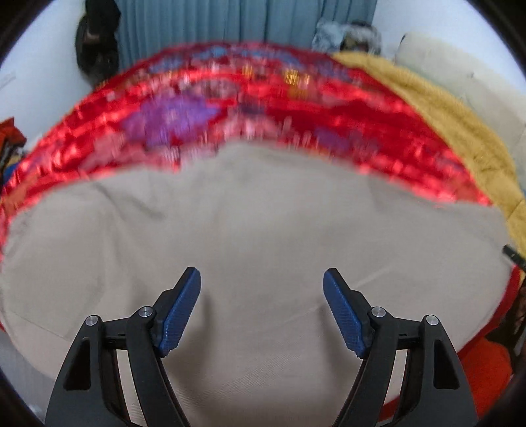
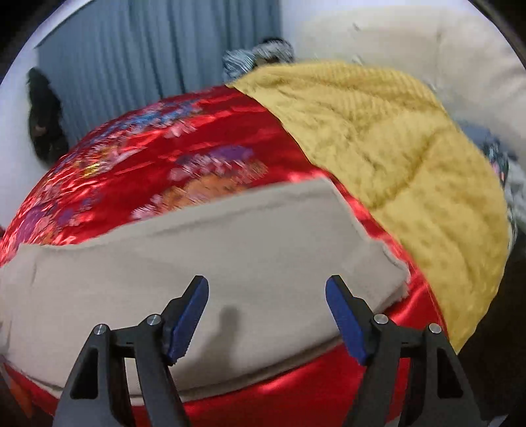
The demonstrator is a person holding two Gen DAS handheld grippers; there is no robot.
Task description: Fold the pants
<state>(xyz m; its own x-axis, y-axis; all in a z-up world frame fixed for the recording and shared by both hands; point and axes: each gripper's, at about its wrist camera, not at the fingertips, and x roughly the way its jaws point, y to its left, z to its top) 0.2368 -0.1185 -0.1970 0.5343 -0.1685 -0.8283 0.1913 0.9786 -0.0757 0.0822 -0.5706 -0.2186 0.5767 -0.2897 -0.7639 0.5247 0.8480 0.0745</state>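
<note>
The beige pants (image 1: 263,223) lie spread flat on a red embroidered bedcover (image 1: 184,108). My left gripper (image 1: 261,279) is open and empty, its blue pads just above the middle of the cloth. In the right wrist view the pants (image 2: 210,249) end in a raw-edged hem at the right (image 2: 394,262). My right gripper (image 2: 267,289) is open and empty, hovering over the cloth close to that end and near the bed's front edge.
A mustard-yellow knitted blanket (image 2: 388,157) lies on the bed to the right of the pants, also in the left wrist view (image 1: 453,124). Grey-blue curtains (image 1: 243,19) and a white wall stand behind. A cream cushion (image 2: 411,36) lies beyond the blanket.
</note>
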